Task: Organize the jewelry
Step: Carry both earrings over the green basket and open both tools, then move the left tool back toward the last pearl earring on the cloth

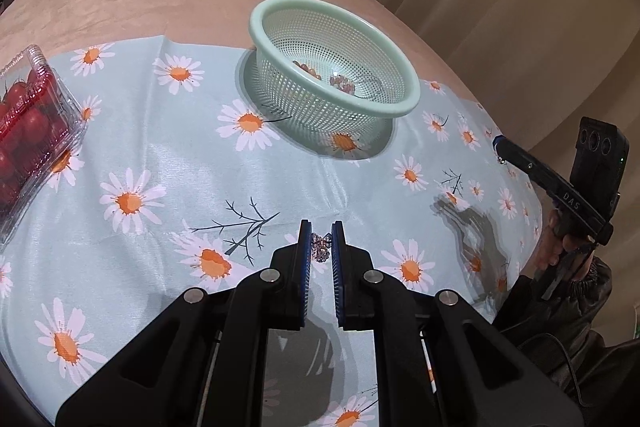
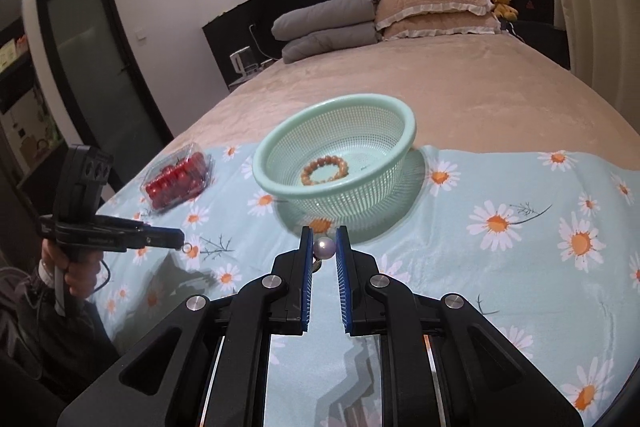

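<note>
A mint-green mesh basket [image 1: 404, 75] stands on the daisy-print cloth [image 1: 168, 163] on the bed and holds a brown bead bracelet [image 2: 325, 169]. It also shows in the right wrist view [image 2: 280, 183]. My left gripper [image 1: 321, 233] is shut on a small sparkly crystal piece [image 1: 321, 247], held above the cloth in front of the basket. My right gripper [image 2: 324, 241] is shut on a pearl piece [image 2: 323, 248], just in front of the basket. Each gripper shows in the other's view, the right [image 1: 500, 143] and the left [image 2: 180, 239], both closed over small jewelry.
A clear plastic box of cherry tomatoes [image 1: 28, 131] sits at the cloth's left edge, also in the right wrist view [image 2: 178, 179]. Pillows [image 2: 436, 7] and folded grey bedding [image 2: 328, 27] lie at the head of the bed. A curtain [image 1: 500, 7] hangs on the right.
</note>
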{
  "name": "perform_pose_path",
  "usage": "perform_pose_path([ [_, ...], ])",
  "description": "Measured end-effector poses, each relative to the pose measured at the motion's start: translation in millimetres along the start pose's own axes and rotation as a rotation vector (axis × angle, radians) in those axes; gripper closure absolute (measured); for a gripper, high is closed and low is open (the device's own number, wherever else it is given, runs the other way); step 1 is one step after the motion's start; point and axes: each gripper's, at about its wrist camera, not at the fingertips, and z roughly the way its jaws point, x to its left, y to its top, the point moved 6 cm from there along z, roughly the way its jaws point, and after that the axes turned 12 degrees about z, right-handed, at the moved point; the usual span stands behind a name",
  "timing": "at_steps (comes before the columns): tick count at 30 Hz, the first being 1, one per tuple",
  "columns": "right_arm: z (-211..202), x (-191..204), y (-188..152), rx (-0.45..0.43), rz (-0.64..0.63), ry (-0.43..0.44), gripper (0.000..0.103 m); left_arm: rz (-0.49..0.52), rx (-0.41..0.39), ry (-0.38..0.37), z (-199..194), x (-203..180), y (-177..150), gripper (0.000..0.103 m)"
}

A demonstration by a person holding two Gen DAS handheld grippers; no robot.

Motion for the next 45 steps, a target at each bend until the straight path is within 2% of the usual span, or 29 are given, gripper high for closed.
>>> perform_pose_path([
  [13, 36, 24, 45, 0.016, -0.095, 0.032, 0.092, 0.050, 0.006, 0.013, 10, 5, 54, 0.093],
  [25, 77, 15, 64, 0.060, -0.103, 0.022, 0.092, 0.145, 0.020, 0.019, 32, -1, 119, 0.092],
  [31, 88, 10, 65, 0.072, -0.096, 0.019, 0.092, 0.173, 0.030, 0.018, 43, -7, 131, 0.092],
  [36, 98, 9, 66, 0.067, -0.087, -0.005, 0.090, 0.156, 0.047, 0.021, 54, -1, 130, 0.091],
  [37, 101, 5, 66, 0.070, -0.063, -0.020, 0.088, 0.147, 0.043, 0.033, 54, 2, 130, 0.087],
  [38, 105, 1, 66, 0.083, -0.033, -0.037, 0.077, 0.135, 0.033, 0.042, 53, 5, 129, 0.070],
  [39, 107, -4, 66, 0.083, -0.009, -0.059, 0.069, 0.121, 0.020, 0.047, 49, 9, 128, 0.046],
  [40, 105, -9, 66, 0.069, 0.004, -0.079, 0.058, 0.104, 0.003, 0.054, 44, 14, 127, 0.038],
  [44, 91, -20, 69, 0.022, 0.041, -0.083, 0.048, 0.039, -0.024, 0.060, 26, 32, 118, 0.024],
  [45, 87, -21, 69, 0.011, 0.039, -0.089, 0.044, 0.028, -0.019, 0.074, 24, 37, 115, 0.023],
])
